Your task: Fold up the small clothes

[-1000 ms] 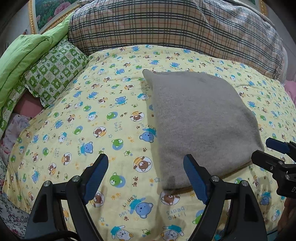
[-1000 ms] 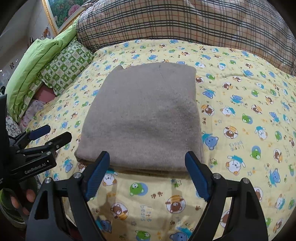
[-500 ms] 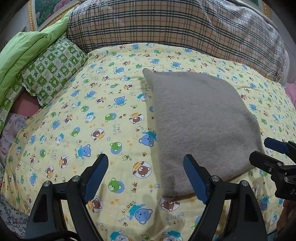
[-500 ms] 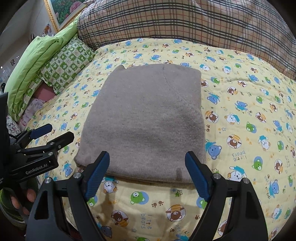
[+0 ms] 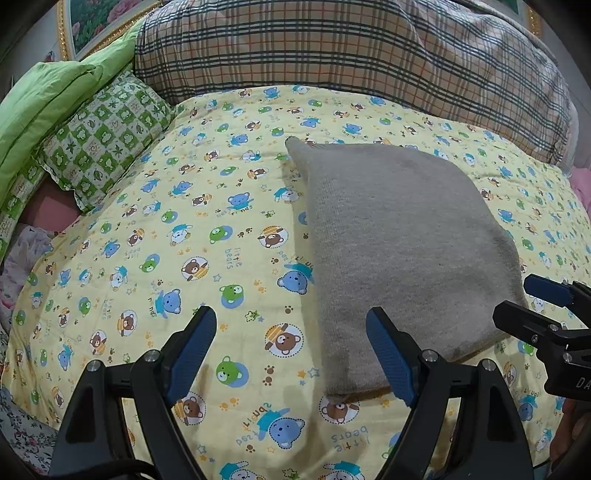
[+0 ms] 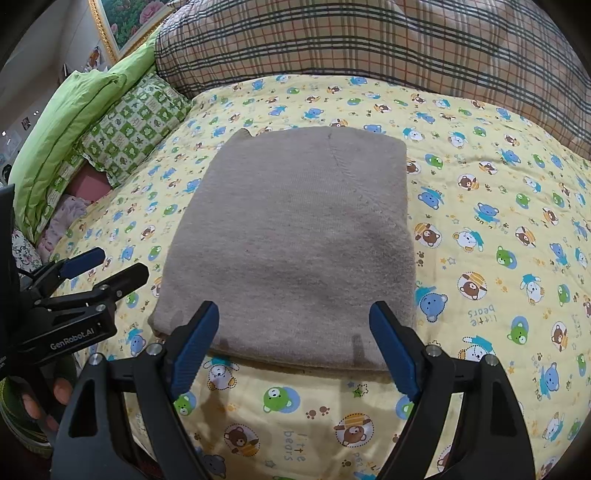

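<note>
A grey-brown knitted garment [image 6: 295, 240] lies folded into a flat rectangle on the yellow bear-print bedspread [image 6: 498, 258]. It also shows in the left wrist view [image 5: 399, 240], right of centre. My right gripper [image 6: 293, 343] is open and empty, just in front of the garment's near edge. My left gripper [image 5: 291, 350] is open and empty, at the garment's near left corner. Each gripper shows in the other's view: the right one [image 5: 532, 306] at the right edge, the left one [image 6: 107, 269] at the left edge.
A plaid duvet [image 6: 369, 40] is piled at the far end of the bed. A green checked pillow [image 5: 99, 144] and a plain green pillow [image 5: 40, 99] lie on the left. A framed flower picture [image 6: 125, 18] hangs behind them.
Both grippers have drawn back a little from the folded garment, which sits slightly farther away. Both stay open and the garment has not changed shape.
</note>
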Demonstrator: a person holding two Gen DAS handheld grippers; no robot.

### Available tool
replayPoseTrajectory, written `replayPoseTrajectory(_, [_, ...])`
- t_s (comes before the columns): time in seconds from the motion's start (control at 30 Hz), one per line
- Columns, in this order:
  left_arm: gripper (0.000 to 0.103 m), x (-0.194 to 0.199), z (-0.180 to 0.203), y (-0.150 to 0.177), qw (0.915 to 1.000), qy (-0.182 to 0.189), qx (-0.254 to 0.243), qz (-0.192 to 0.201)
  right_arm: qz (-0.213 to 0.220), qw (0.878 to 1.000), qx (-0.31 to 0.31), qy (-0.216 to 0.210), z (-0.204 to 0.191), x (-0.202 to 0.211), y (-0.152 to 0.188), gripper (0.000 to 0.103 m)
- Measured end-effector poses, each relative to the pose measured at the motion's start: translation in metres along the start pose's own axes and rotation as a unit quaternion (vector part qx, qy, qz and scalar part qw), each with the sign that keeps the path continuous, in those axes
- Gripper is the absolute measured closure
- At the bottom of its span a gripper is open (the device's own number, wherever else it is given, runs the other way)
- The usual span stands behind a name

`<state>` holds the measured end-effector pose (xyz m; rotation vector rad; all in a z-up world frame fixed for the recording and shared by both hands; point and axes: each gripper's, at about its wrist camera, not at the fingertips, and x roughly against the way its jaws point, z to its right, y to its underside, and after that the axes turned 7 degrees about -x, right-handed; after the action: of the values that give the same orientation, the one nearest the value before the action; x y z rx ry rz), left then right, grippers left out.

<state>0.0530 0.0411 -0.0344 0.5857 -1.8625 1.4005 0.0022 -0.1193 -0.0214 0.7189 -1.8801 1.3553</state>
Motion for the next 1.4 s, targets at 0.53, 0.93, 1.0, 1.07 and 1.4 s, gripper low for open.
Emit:
replayPoseTrajectory(0.53, [0.019,0.0,0.0017,0.0007,1.0,0.004,0.001,-0.003,-0.001,1.0,0.001,-0.001,0.0007,-0.0009,-0.0011,0.019])
replayPoseTrajectory(0.93, [0.019,-0.0014,0.0002,-0.0002,1.0,0.004,0.002,-0.004,-0.001,1.0,0.0,-0.003,-0.0005,-0.0025,-0.0025,0.019])
replayPoseTrajectory(1.0, [0.019,-0.0015,0.0001,-0.0003,1.0,0.004,0.002,-0.004,-0.001,1.0,0.001,-0.002,0.0,-0.0022,-0.0023,0.019])
replayPoseTrajectory(1.07, [0.019,-0.0015,0.0001,-0.0002,1.0,0.004,0.002,-0.003,-0.001,1.0,0.001,-0.002,0.0,-0.0024,-0.0026,0.019])
replayPoseTrajectory(1.4, [0.019,-0.0021,0.0005,-0.0014,1.0,0.002,0.0,-0.001,-0.002,1.0,-0.003,-0.002,0.0012,-0.0049,-0.0032,0.019])
